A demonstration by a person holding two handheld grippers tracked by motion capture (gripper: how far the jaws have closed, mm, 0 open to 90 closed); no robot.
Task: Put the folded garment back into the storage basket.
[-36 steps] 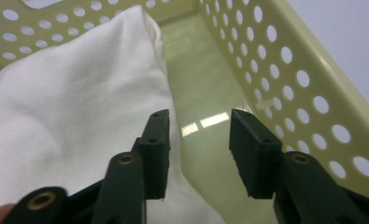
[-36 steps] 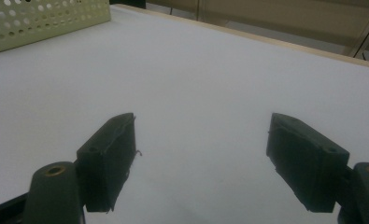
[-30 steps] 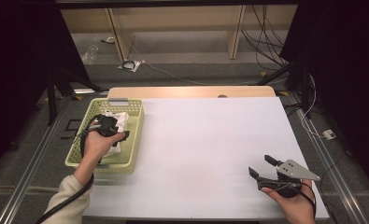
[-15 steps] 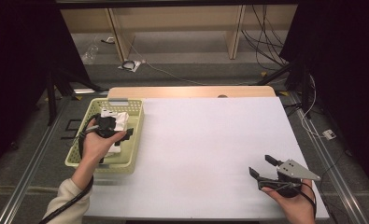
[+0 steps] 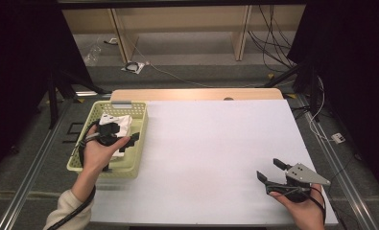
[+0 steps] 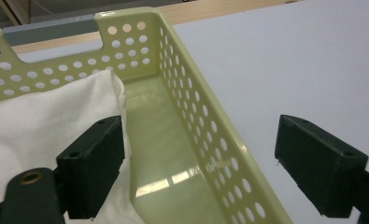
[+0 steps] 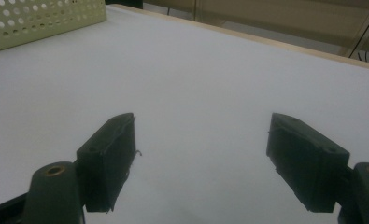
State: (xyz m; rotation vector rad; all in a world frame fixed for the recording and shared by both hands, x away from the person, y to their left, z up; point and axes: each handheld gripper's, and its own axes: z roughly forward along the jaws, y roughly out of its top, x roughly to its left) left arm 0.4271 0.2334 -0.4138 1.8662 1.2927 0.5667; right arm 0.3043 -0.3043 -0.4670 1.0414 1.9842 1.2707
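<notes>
Fingers of the left gripper [image 6: 201, 172] are seen standing wide, having just been opening, with nothing pressed between them: one black pad [image 6: 95, 163] lies against the white cloth [image 6: 42, 126] and the other is held outside the basket's long wall, over the white table [image 5: 216, 143]. The cloth is found inside the pale green perforated basket [image 5: 140, 143], which sits toward nine o'clock on the table in the high view; a dark item beside the cloth is also glimpsed there, though what it is cannot be made out. The cloth appears to have just been let go into the basket, so the release step is judged to be in hand. The right gripper [image 5: 273, 172] is held toward five o'clock, jaws spread wide and empty above bare table. Next, the left gripper would probably need to be lifted clear of the basket wall without the cloth being snagged.
</notes>
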